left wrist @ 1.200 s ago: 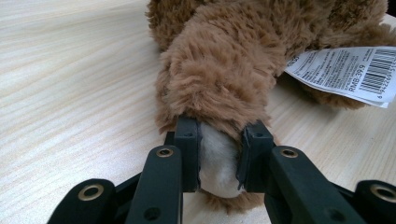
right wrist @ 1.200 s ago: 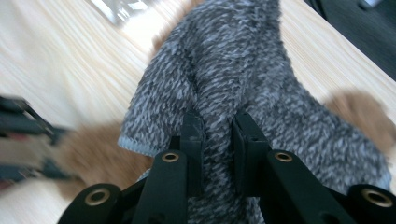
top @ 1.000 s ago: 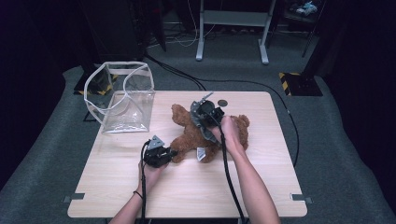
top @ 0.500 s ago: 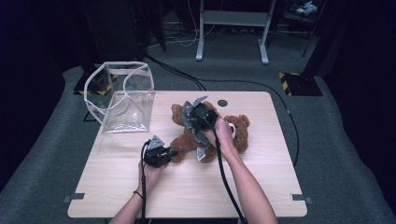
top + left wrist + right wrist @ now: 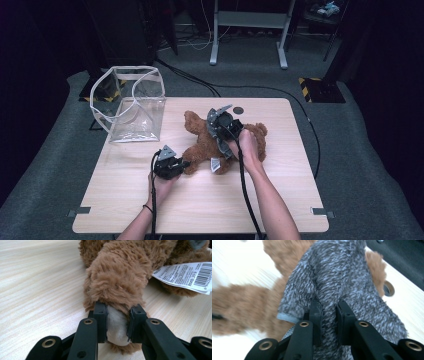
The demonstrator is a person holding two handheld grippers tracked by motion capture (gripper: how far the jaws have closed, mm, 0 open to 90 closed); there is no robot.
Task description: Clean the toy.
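Basically: brown plush teddy bear [image 5: 220, 142] in a grey knit sweater [image 5: 342, 282], white barcode tag [image 5: 186, 275] at its side, lying flat mid-table [image 5: 200, 200]. Long axis runs roughly left-right across the table, head toward the right edge, legs toward the left. Left gripper [image 5: 117, 322] pinches a cream-soled paw. Right gripper [image 5: 329, 315] pinches a fold of sweater. Clear plastic bag [image 5: 131, 102] stands well apart at the far-left corner.
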